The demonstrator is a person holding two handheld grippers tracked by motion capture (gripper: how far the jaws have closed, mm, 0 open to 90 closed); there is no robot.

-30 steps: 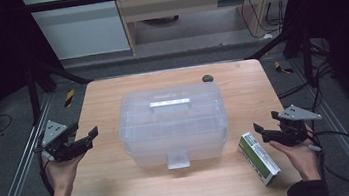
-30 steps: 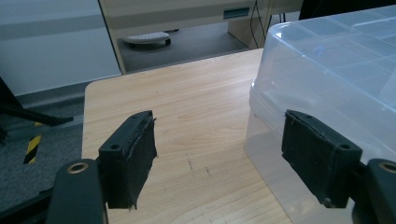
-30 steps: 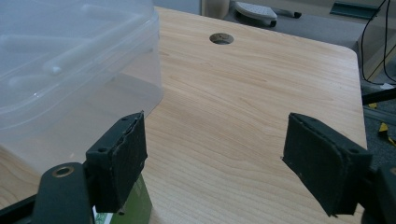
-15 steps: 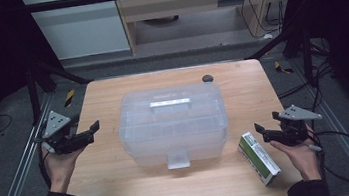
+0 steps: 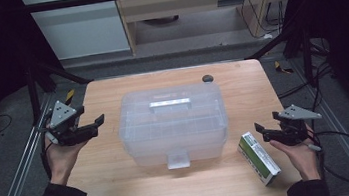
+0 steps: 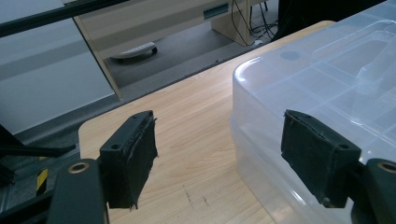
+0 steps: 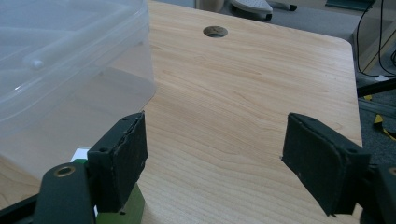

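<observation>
**Wooden bench, clear box at centre, grippers waiting either side**

Pale wooden bench (image 5: 124, 195) on a dark metal frame, grey floor and a light cabinet beyond. Near the front right corner, a green and white carton (image 5: 259, 157) lying flat, just beside the right gripper (image 5: 263, 133); jaws of that gripper wide apart, holding nothing, pointed toward the box, one jaw over the carton's end in the right gripper view. At the left edge, the left gripper (image 5: 96, 124) held above the wood, jaws likewise spread wide and empty, aimed at the box's side, near it but not touching. At the middle of the bench, a clear plastic box (image 5: 173, 123), lid on, handle flat, latch facing the front edge. Toward the far edge, a small round hole (image 5: 207, 78) in the wood.
</observation>
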